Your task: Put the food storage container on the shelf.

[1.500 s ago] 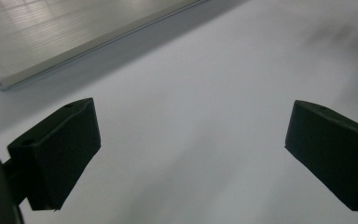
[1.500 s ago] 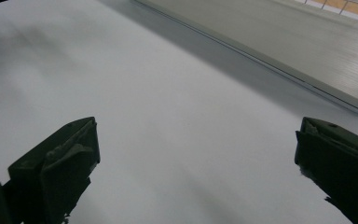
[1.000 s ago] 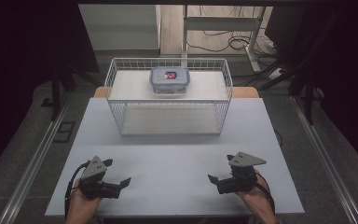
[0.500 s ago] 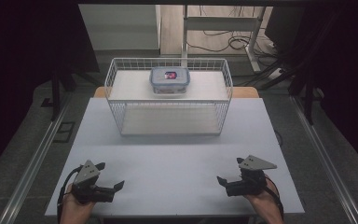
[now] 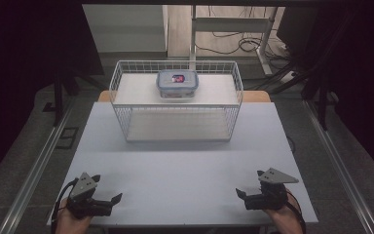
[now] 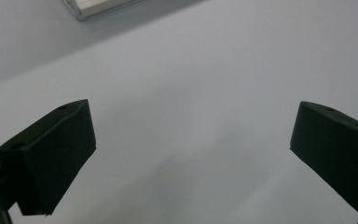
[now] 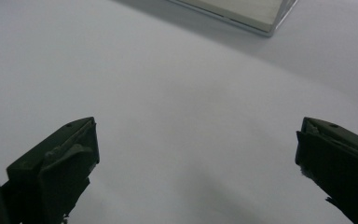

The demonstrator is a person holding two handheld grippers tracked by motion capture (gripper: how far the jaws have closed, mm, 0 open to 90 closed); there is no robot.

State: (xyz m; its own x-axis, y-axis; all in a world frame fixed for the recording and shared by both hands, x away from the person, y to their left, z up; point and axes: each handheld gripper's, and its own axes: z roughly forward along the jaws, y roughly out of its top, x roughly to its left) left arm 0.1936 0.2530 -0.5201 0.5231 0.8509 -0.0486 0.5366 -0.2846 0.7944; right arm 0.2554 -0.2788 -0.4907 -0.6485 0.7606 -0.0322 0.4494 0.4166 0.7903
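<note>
We log the left gripper [image 5: 111, 201] and right gripper [image 5: 243, 196], jaws spread, empty, low at the table's [image 5: 185, 170] near edge. The lidded food container [image 5: 177, 84] sits in the wire basket [image 5: 126, 122], well apart from both. Step: start; next, we judge, reach forward to the container.

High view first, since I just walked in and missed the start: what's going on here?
A person holds a hand-held gripper in each hand at the near edge of a white table. The left hand-held gripper and the right hand-held gripper are both open and hold nothing. A lidded container sits in a wire basket at the far side, untouched.
</note>
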